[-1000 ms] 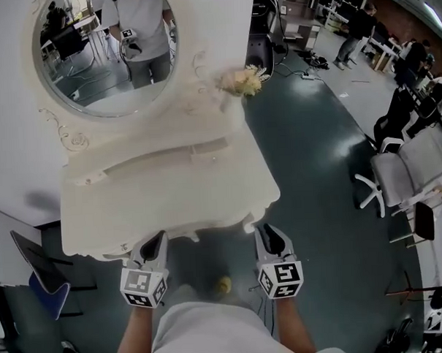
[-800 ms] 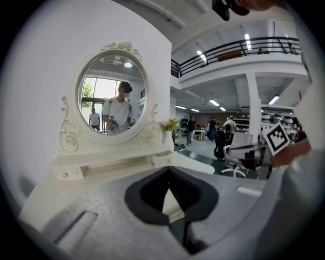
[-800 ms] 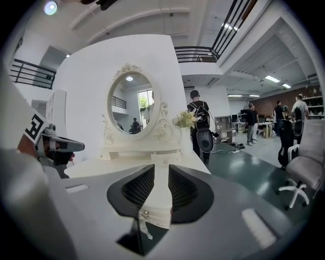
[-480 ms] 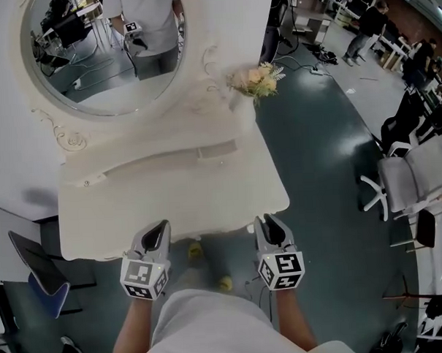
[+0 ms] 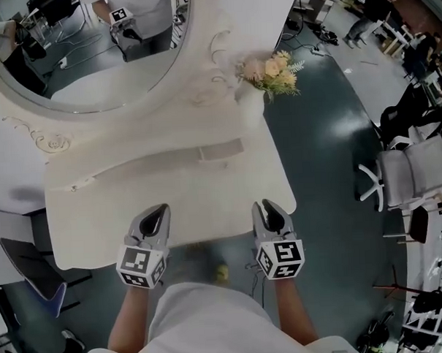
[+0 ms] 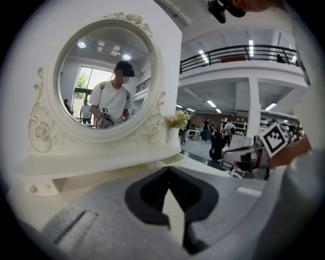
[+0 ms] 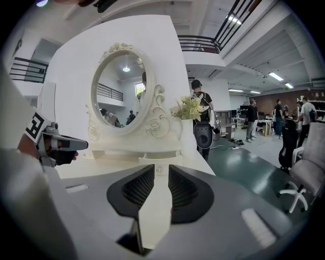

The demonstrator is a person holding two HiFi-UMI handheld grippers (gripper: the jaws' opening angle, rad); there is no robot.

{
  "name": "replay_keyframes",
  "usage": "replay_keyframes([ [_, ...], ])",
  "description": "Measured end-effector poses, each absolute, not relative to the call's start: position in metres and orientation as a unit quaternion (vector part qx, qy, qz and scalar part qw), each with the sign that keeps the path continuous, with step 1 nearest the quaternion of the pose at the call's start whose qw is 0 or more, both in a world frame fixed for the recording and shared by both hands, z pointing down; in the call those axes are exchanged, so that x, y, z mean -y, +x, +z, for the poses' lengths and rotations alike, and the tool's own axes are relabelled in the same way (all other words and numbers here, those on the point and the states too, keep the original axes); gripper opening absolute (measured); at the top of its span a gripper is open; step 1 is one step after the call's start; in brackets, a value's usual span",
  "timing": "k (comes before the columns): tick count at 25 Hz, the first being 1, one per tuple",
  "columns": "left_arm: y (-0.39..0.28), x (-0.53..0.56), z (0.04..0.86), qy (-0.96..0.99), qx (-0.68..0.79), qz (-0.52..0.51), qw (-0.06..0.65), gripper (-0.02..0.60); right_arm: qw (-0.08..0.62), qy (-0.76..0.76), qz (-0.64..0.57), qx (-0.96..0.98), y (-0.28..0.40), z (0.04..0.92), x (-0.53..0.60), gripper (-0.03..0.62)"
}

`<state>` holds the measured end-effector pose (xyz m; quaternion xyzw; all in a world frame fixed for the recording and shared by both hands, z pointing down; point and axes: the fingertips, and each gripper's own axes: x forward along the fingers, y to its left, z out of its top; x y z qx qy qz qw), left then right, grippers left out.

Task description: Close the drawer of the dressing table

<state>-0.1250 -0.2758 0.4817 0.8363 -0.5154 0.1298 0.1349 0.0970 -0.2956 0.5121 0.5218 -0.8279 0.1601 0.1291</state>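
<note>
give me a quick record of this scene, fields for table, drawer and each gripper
dressing table: white, oval mirror at the back, flowers at its back right corner
drawer: small, below the mirror, sticking out a little
left gripper: jaws together, nothing held, at the table's near edge
right gripper: jaws slightly apart, empty, lined up with the drawer, well short of it
task state: drawer not yet closed
</note>
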Motion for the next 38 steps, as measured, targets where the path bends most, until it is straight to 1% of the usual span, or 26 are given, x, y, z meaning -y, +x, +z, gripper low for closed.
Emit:
replay_keyframes([
  [14,-0.138,0.311,0.544,0.832,0.494,0.155,0.201,-0.002,0.169,0.506,0.194,0.823,0.059,0.566,0.354,0.072],
  [25,-0.139,0.341,0.584,0.834,0.476,0.172,0.221,-0.002,0.179,0.501,0.217,0.818,0.039,0.612,0.395,0.072],
  [38,-0.130,0.350,0.605,0.837,0.456,0.179,0.242,-0.002,0.193,0.488,0.219,0.822,0.019,0.629,0.421,0.089],
])
